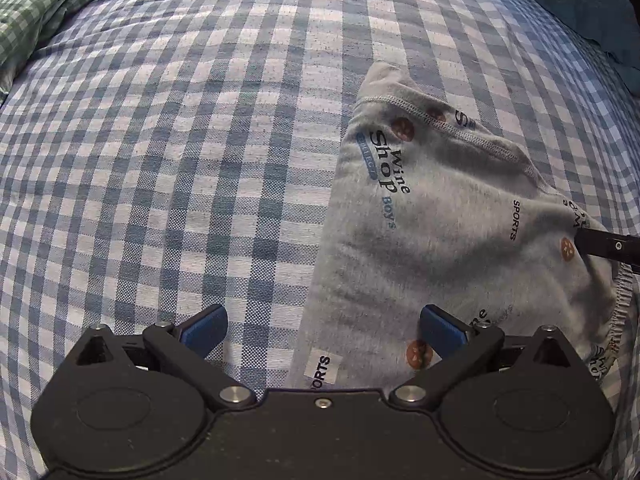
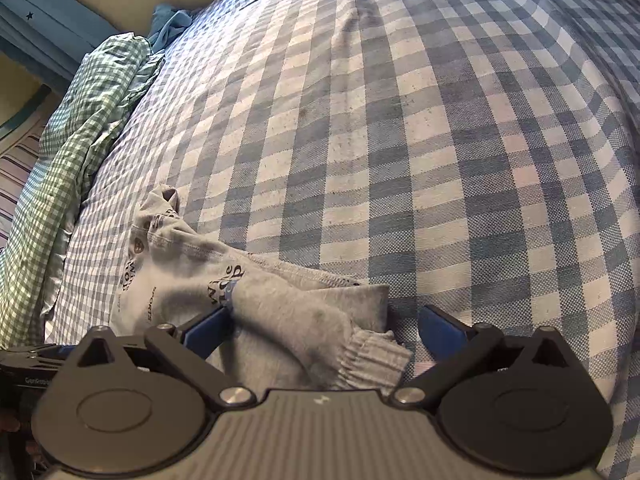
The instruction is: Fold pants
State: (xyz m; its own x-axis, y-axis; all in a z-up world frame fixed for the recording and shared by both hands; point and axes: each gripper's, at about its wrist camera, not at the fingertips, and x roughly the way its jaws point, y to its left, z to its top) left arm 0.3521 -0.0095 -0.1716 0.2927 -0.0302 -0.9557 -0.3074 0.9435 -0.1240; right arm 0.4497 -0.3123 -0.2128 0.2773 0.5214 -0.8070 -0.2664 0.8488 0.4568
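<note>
Left tongs [image 1: 322, 330] spread wide, empty, low over the near edge of the grey printed pants [image 1: 448, 232]. Right tongs [image 2: 322, 330] also wide open, holding nothing, a ribbed cuff [image 2: 376, 354] between the fingers. Pants bunched on the blue checked bed [image 2: 400, 140]; green checked bedding [image 2: 80, 128] at the far left.

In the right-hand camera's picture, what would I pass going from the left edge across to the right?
Striped cloth at the edge → green checked quilt → grey pants → blue checked bedsheet.
</note>
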